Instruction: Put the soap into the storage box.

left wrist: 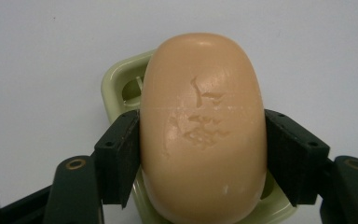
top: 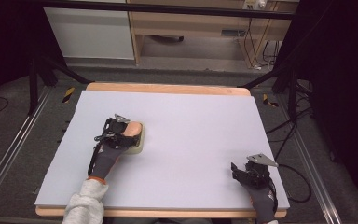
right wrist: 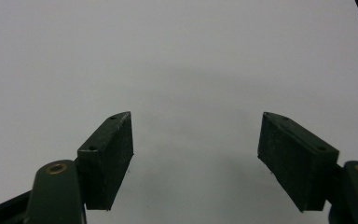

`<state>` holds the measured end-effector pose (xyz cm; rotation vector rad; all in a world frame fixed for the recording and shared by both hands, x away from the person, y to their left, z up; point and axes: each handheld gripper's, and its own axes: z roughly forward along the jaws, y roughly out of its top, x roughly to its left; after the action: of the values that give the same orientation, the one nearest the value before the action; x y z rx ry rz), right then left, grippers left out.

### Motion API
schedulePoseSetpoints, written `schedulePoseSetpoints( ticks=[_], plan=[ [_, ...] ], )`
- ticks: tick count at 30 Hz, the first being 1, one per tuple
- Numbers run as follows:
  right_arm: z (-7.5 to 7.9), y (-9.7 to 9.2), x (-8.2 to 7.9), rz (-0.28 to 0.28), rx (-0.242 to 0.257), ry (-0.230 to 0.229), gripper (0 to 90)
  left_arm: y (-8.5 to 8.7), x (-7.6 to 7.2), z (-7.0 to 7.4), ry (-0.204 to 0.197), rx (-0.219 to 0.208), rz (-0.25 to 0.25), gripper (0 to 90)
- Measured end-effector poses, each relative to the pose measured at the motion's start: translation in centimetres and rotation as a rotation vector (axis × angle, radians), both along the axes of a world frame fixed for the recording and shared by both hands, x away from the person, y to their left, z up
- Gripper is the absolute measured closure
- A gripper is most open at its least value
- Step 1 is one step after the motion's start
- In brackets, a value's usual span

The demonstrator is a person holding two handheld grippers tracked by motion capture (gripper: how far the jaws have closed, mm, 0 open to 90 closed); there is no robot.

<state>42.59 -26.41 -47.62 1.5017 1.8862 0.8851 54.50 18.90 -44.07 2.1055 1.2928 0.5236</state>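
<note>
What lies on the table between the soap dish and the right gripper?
Nothing: in the high view, the table is bare between the soap dish and the right gripper, whose open jaws hold nothing.

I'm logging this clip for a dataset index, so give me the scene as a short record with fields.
setting: white table with wooden edge
held thing: tan soap bar, marks pressed into its top
holder: left gripper, jaws shut on the bar's two sides
beneath the bar: pale green soap dish; whether the bar rests in it cannot be told
other hand: right gripper, jaws open, nothing between them, near the table's right front corner
</note>
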Motion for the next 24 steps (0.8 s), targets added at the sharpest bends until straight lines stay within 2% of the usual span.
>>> schedulePoseSetpoints(
  ticks=[17,24],
  plan=[
    [0.00,0.01,0.00,0.000,0.001,0.001,26.5,-0.51,0.13,-0.64,0.015,0.020,0.007,31.5],
    [0.03,0.00,-0.01,0.000,0.001,-0.001,26.4,-0.64,0.17,-0.77,0.028,0.012,0.010,31.0]
  ],
)
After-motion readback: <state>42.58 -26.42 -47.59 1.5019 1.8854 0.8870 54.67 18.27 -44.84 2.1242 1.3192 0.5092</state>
